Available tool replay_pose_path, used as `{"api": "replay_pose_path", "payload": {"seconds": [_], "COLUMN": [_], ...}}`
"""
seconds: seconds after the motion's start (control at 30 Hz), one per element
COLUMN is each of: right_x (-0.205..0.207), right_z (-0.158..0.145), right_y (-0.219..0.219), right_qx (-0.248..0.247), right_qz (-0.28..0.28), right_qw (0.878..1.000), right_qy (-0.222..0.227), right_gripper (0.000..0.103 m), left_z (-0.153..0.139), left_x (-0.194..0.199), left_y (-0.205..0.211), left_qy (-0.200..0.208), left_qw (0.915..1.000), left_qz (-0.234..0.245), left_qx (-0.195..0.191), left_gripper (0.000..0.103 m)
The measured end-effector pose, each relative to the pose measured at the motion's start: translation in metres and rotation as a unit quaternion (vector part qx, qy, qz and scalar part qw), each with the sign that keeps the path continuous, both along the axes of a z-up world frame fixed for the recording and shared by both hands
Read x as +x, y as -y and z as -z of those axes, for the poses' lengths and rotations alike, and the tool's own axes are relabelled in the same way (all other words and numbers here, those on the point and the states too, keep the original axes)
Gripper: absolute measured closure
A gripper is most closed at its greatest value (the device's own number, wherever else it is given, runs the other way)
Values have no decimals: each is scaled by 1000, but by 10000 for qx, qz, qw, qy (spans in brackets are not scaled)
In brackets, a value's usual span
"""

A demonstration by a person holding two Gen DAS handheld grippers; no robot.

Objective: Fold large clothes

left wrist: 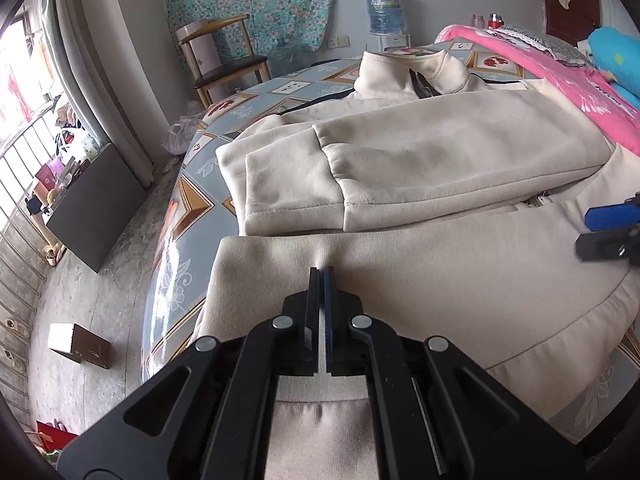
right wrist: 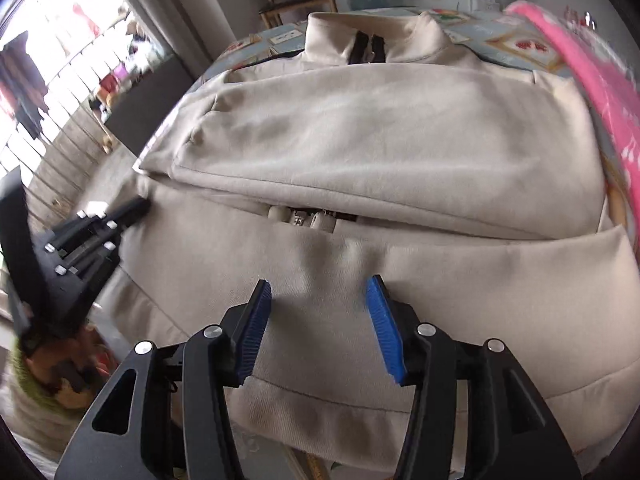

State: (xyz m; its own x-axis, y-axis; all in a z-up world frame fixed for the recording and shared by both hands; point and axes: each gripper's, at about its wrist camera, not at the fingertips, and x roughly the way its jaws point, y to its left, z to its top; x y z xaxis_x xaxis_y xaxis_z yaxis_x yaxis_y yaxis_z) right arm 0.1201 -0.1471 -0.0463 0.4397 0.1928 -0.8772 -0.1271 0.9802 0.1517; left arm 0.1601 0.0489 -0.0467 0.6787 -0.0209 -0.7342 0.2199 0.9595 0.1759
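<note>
Beige jacket collar points away.

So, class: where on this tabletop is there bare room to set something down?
Free: the patterned table strip left of the cream jacket, and the patch between its collar and the wooden chair. Crowded: the jacket fills the middle, and the pink blanket borders the right.

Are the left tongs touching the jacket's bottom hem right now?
Touching. In the left wrist view the left tongs are shut with a pinched ridge of the jacket hem running up from their tips.
</note>
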Motion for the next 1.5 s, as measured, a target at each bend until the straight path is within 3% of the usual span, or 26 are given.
{"api": "replay_pose_path", "payload": {"seconds": [0.03,0.07,0.1,0.13,0.3,0.53,0.67,0.77,0.87,0.97,1.03,1.17,1.3,1.37,1.4,1.47,1.5], "right_x": [0,-1,-1,-2,-2,20,20,20,21,22,23,14,-1,-8,-12,-23,-27], "right_z": [1,0,-1,-4,-24,-2,-2,-1,0,0,1,-8,-4,-4,-8,-27,-33], "right_y": [-8,-14,-18,-21,-18,-12,-9,-7,-6,-1,10,55,123,154,161,151,143], "right_qx": [-343,-390,-423,-534,-571,-479,-396,-305,-259,-101,209,223,-306,413,445,-295,-436], "right_qz": [-71,-200,-224,-267,-201,-48,-32,-31,-21,35,114,654,1409,1619,1773,1780,1617], "right_qw": [9994,9990,9988,9982,9974,9984,9987,9990,9992,9994,9993,9972,9893,9859,9831,9829,9848], "right_qy": [46,57,48,95,395,289,312,316,319,326,283,283,227,132,132,372,451], "right_gripper": [66,82,85,98,99,100,100,100,100,100,100,100,100,103,103,99,98], "left_z": [-2,-4,-10,-16,-43,-7,-21,-40,-43,-22,-1,2,4,3,2,1,1], "left_x": [0,-2,-4,-7,-12,9,-4,-14,-16,-12,-5,-1,-1,0,0,2,2], "left_y": [0,-1,-1,0,-1,-4,-10,-18,6,46,62,65,64,62,61,59,58], "left_qy": [21,66,166,288,697,82,260,430,117,-410,-690,-681,-653,-682,-700,-751,-780], "left_qw": [10000,10000,9999,9996,9975,9999,9996,9971,9922,9884,9890,9897,9895,9891,9889,9883,9877], "left_qz": [-8,-12,-8,-3,6,-7,-72,-87,586,1166,1155,1091,1114,1120,1122,1126,1129], "left_qx": [-16,-36,-42,-30,-112,-97,-117,-615,-1096,-879,-607,-624,-641,-667,-670,-711,-753], "left_gripper": [101,102,102,102,102,100,97,96,96,96,95,95,95,95,95,95,95]}}
